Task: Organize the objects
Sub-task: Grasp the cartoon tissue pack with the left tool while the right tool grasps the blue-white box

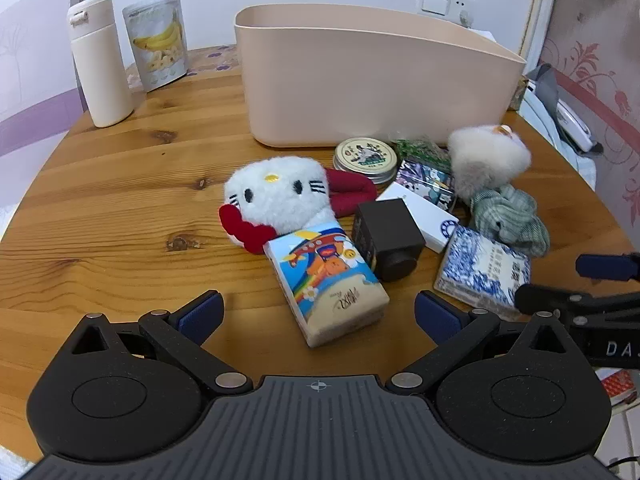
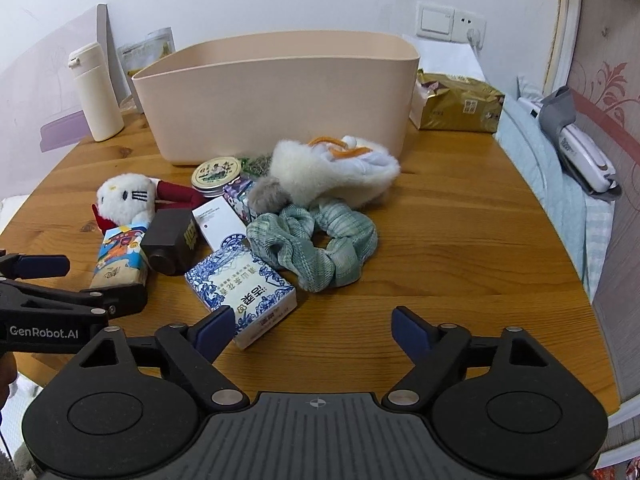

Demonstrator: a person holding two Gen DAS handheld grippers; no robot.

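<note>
Nearest the left gripper (image 1: 319,312), whose fingers stand wide apart, lies a cartoon tissue pack (image 1: 326,280) on the wooden table (image 1: 120,184) — nothing is held. Just right of it sit a dark cube (image 1: 386,236) and a blue-patterned tissue pack (image 2: 242,286); the right gripper (image 2: 312,328), fingers also spread, hovers with its left pad beside that pack. Farther back lie a white cat plush (image 1: 280,192), a round tin (image 1: 365,158), a green scrunchie (image 2: 316,240) and a fluffy toy (image 2: 332,168), all before the empty beige bin (image 2: 276,96).
</note>
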